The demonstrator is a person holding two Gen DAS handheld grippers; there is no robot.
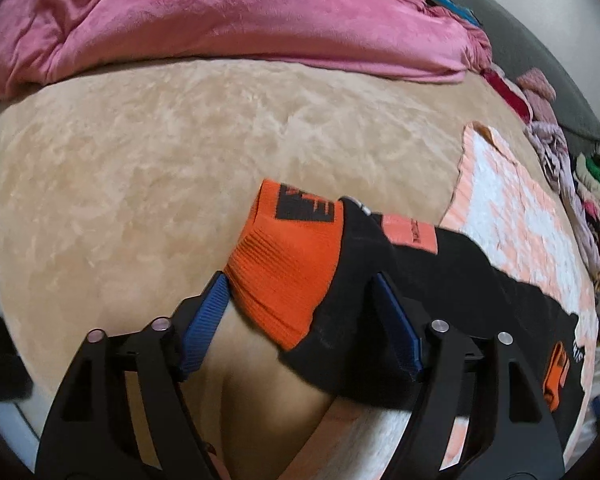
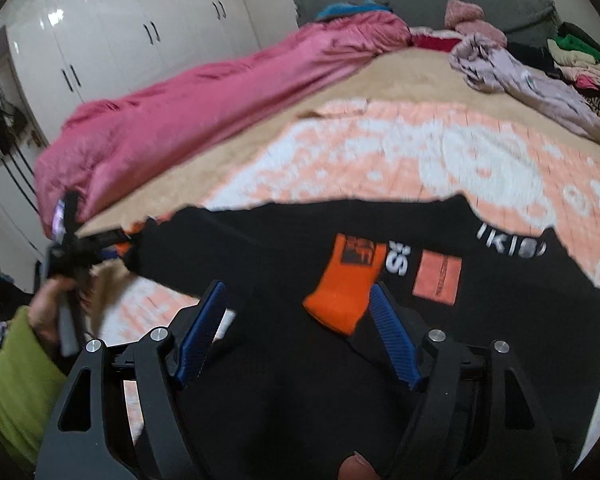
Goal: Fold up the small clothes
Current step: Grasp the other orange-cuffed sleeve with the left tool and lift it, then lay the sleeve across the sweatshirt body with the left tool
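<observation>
Both tools tilt down over the bed [image 2: 400, 76]: the left tool [image 1: 300, 300] gapes around the black garment's [image 2: 300, 360] orange cuff [image 1: 284, 264]; the right tool [image 2: 296, 312] gapes above it.

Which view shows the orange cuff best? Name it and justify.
Left wrist view: the orange cuff fills the centre, sharp, between that gripper's open fingers. Right wrist view shows a similar orange cuff, smaller and blurred, lying on the black garment.
</observation>
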